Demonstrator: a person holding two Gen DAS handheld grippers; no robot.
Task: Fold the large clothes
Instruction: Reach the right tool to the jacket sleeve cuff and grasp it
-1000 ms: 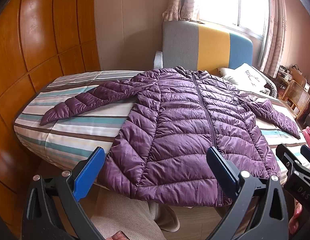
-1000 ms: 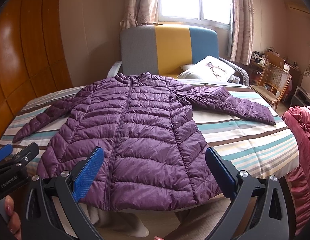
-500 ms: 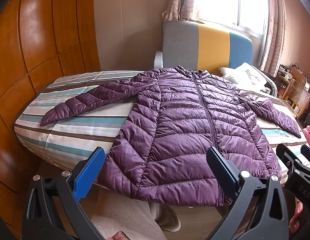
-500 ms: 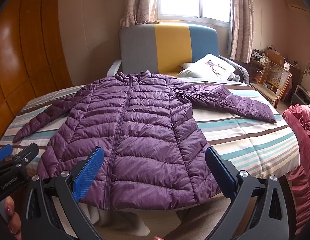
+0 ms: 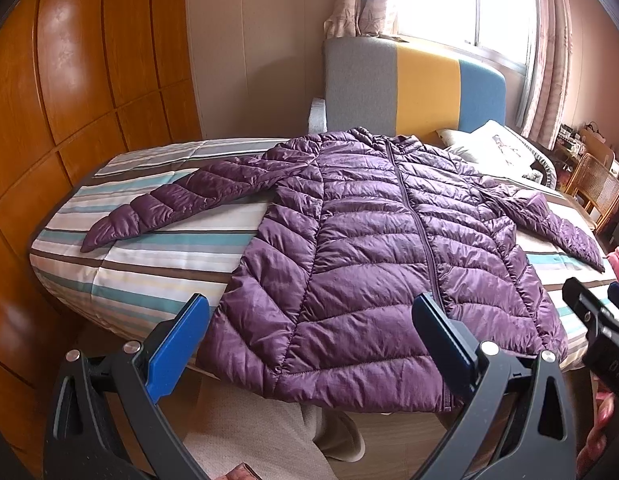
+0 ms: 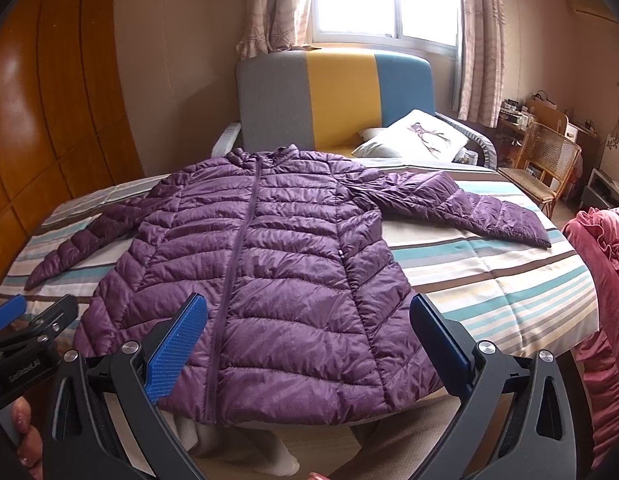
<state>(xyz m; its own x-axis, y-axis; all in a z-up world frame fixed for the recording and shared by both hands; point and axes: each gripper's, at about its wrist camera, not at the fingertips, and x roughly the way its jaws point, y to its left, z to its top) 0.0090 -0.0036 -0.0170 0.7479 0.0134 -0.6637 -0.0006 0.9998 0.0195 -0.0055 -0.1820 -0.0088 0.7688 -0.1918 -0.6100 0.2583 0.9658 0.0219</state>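
Purple quilted jacket (image 5: 373, 256) lies flat, front up and zipped, on the striped bedspread (image 5: 149, 264), sleeves spread to either side, hem overhanging the near bed edge, collar toward the grey-yellow-blue headboard (image 5: 413, 88). Left gripper (image 5: 309, 336) and right gripper (image 6: 309, 334) both hover just short of the hem, jaws spread wide, holding nothing. White pillow (image 6: 413, 140) sits beyond the jacket's collar, by the headboard.

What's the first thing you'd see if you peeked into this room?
A big puffy purple jacket lies zipped up and spread flat on the striped bed, both sleeves out wide. Behind it stands a grey, yellow and blue headboard under a bright window. Both grippers, left and right, hover open near the hem.
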